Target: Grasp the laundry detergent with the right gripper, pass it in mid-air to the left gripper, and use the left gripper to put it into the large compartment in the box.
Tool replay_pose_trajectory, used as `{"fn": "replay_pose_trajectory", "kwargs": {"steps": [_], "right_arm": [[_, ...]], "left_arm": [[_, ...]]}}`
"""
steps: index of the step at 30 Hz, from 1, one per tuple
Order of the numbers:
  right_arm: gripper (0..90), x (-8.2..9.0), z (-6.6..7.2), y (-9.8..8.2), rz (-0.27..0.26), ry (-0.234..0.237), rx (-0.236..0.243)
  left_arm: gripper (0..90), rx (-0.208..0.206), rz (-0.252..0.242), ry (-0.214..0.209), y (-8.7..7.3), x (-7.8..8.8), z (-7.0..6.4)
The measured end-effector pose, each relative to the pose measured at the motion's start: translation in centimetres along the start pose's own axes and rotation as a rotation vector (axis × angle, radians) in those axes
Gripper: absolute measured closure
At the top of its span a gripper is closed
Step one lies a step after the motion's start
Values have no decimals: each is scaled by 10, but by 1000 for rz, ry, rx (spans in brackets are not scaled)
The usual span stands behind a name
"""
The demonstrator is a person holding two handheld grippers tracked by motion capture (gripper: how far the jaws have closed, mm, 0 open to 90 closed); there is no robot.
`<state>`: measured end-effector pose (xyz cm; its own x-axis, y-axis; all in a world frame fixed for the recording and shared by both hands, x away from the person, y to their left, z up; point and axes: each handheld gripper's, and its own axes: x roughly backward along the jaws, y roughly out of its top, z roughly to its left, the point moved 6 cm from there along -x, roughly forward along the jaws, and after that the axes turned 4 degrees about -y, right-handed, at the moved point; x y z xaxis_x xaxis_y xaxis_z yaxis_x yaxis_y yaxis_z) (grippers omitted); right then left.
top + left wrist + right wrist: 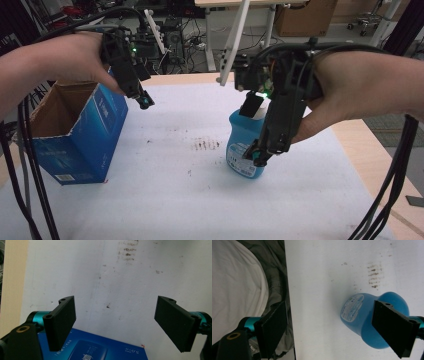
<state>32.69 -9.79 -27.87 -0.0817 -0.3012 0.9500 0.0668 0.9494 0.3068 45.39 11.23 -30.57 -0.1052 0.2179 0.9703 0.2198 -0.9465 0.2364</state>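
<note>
A blue bottle with a white label stands upright on the white table cover, right of the middle. My right gripper hangs open just in front of the bottle, low on its right side. In the right gripper view that gripper stands open, with the bottle close to its right jaw and partly hidden behind it. An open blue cardboard box stands at the left. My left gripper is held open above the box's right edge. In the left gripper view it has nothing between its jaws, and the box lies below.
A patch of brown marks stains the cover just left of the bottle. The wooden table edge runs along the right. Black cables trail down both sides. Desk legs and clutter stand behind the table. The person's clothing shows past the near edge.
</note>
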Motion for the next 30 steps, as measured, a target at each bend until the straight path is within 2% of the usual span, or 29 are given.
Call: {"fn": "replay_pose_trajectory", "kwargs": {"steps": [2, 8, 10, 14, 16, 22, 26, 30], "right_arm": [[132, 6, -7, -6, -33, -17, -29], [132, 14, -20, -18, -88, -47, -62], [132, 18, -26, -27, -132, -67, -96], [132, 21, -31, -36, -165, -81, -128], [132, 23, -36, -47, -196, -100, -156], [132, 18, -42, -65, -211, -115, -204], [132, 13, -46, -79, -243, -118, -239], [132, 6, -49, -88, -257, -120, -249]], "left_arm": [[176, -1, -6, 3, 0, 1, 0], [176, -2, 1, 5, -1, 2, 0], [176, -7, -4, 6, -1, 2, -1], [176, -12, -3, 7, 0, 3, -2], [176, -9, -6, 9, 0, 3, -3], [176, -6, -4, 9, -1, 3, -4], [176, -6, -7, 8, 0, 4, -5], [176, -5, -6, 9, -1, 4, -6]]}}
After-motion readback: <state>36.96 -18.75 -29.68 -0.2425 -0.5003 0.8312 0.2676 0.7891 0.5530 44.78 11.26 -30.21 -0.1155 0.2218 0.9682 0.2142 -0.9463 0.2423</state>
